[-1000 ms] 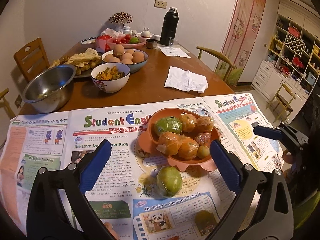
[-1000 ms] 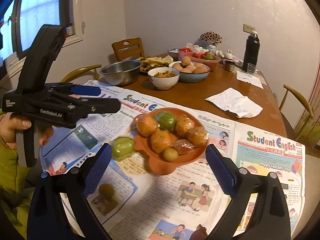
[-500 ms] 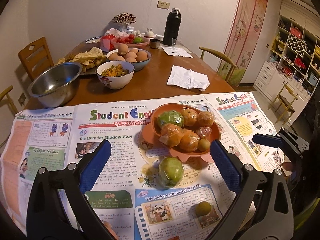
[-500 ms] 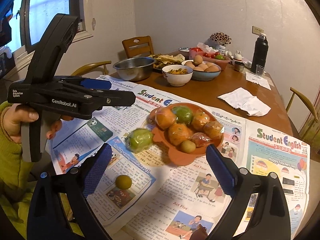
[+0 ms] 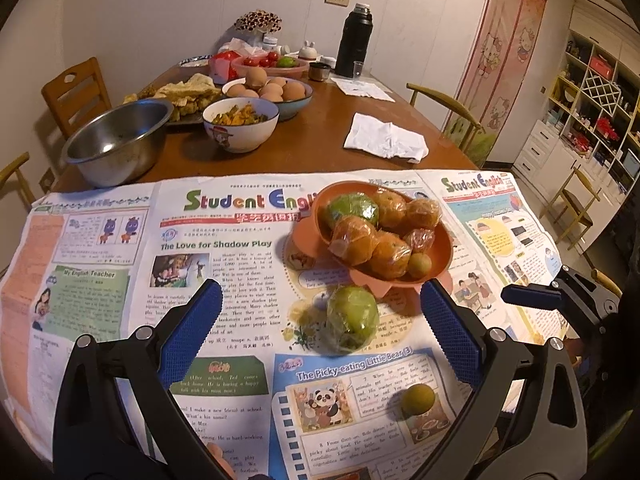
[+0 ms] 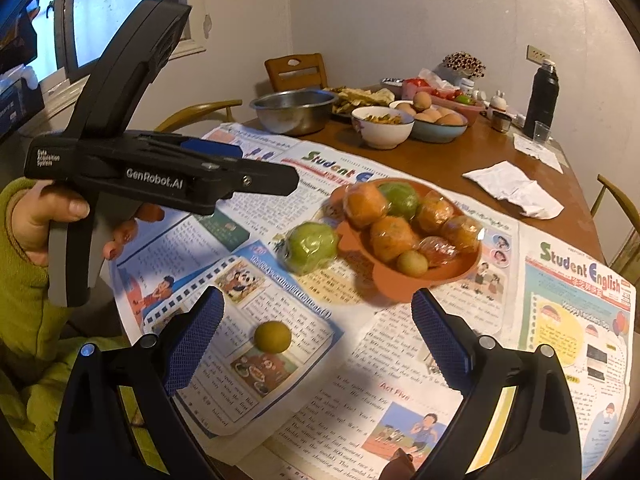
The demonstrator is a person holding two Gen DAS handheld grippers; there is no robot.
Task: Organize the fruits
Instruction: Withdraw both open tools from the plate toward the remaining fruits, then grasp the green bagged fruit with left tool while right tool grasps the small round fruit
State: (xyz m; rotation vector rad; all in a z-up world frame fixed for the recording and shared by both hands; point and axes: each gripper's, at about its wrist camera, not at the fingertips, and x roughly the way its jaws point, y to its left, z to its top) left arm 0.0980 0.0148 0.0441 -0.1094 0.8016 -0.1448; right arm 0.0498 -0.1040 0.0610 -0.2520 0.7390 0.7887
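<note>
An orange plate (image 5: 442, 240) (image 6: 400, 284) on the newspaper holds several plastic-wrapped oranges, a wrapped green fruit and a small yellow-green fruit. A large wrapped green fruit (image 5: 353, 317) (image 6: 313, 245) lies on the paper just in front of the plate. A small yellow-green fruit (image 5: 418, 398) (image 6: 273, 336) lies loose nearer the table edge. My left gripper (image 5: 320, 320) is open and empty, above the large green fruit. My right gripper (image 6: 316, 320) is open and empty, above the small loose fruit. The left gripper also shows side-on in the right wrist view (image 6: 256, 178).
Newspaper (image 5: 224, 248) covers the near half of the wooden table. Behind it stand a steel bowl (image 5: 116, 140), a white bowl of food (image 5: 240, 124), a blue bowl of eggs (image 5: 276, 90), a white cloth (image 5: 386, 142) and a black thermos (image 5: 354, 40). Chairs ring the table.
Both grippers have pulled back and up from the plate, so the loose small fruit has come into full view. Both stay open. The fruits have not moved.
</note>
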